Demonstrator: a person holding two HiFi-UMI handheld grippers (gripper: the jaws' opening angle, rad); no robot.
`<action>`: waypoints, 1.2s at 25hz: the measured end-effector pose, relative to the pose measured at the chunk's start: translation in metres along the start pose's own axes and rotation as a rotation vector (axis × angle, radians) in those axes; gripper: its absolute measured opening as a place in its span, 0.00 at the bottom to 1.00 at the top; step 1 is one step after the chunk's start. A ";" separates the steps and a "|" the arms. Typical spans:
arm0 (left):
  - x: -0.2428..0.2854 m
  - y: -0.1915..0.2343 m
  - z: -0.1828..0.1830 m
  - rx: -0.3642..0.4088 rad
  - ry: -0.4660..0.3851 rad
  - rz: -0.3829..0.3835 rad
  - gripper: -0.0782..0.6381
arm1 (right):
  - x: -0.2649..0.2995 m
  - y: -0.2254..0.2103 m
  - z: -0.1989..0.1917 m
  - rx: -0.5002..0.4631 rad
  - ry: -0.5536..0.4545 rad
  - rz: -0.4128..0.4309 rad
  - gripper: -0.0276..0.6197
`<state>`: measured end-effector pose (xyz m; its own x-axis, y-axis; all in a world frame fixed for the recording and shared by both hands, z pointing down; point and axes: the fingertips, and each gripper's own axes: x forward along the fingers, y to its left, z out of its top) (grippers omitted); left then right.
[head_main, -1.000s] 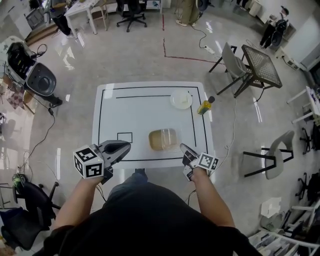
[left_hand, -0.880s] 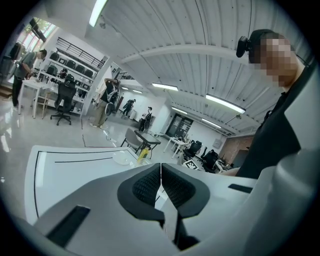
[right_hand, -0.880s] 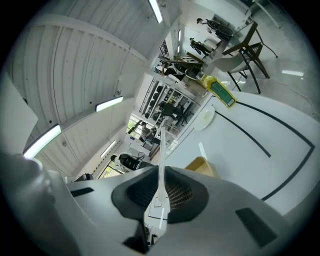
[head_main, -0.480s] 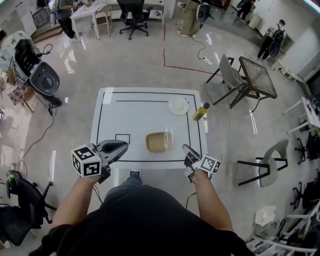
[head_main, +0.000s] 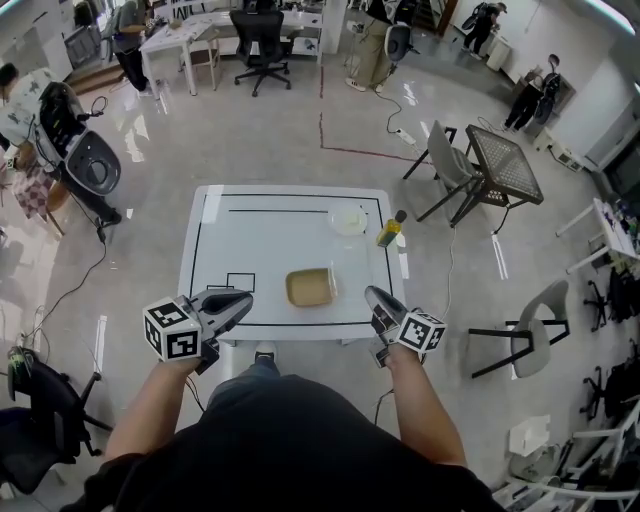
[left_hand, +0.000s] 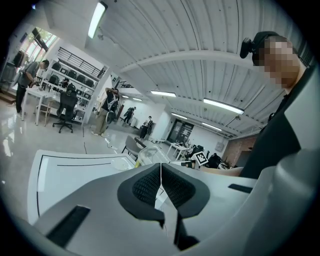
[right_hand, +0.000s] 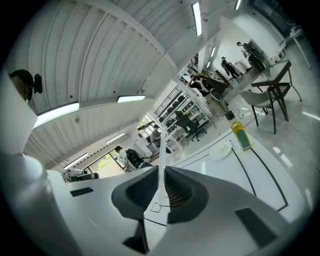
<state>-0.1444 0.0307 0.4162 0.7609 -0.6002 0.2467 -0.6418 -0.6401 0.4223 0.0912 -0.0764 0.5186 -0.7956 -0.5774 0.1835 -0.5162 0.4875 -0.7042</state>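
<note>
In the head view the left tongs (head_main: 243, 298) and right tongs (head_main: 371, 294) hover at the near edge of the white table (head_main: 215, 250). Both are apart from the tan box (head_main: 311, 287), which lies between them. Farther back stand a plate (head_main: 349, 220) and a yellow bottle (head_main: 388, 232), and a chair (head_main: 447, 165) sits beyond the right corner. The left gripper view shows its tongs pressed together on nothing. In the right gripper view the tongs are likewise pressed together and empty. The bottle's green label (right_hand: 244, 140) seems printed, but it is too small to read.
</note>
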 end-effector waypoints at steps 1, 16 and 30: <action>-0.002 -0.003 -0.002 0.001 -0.002 0.000 0.14 | -0.003 0.005 0.003 -0.012 -0.006 0.002 0.12; -0.033 -0.032 -0.022 -0.006 -0.029 0.029 0.14 | -0.042 0.079 0.026 -0.184 -0.065 0.021 0.12; -0.055 -0.051 -0.030 0.009 -0.052 0.077 0.14 | -0.069 0.115 0.037 -0.286 -0.099 0.013 0.12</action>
<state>-0.1508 0.1108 0.4076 0.7035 -0.6716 0.2325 -0.6991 -0.5952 0.3963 0.0980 -0.0048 0.4000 -0.7754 -0.6238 0.0980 -0.5854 0.6520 -0.4818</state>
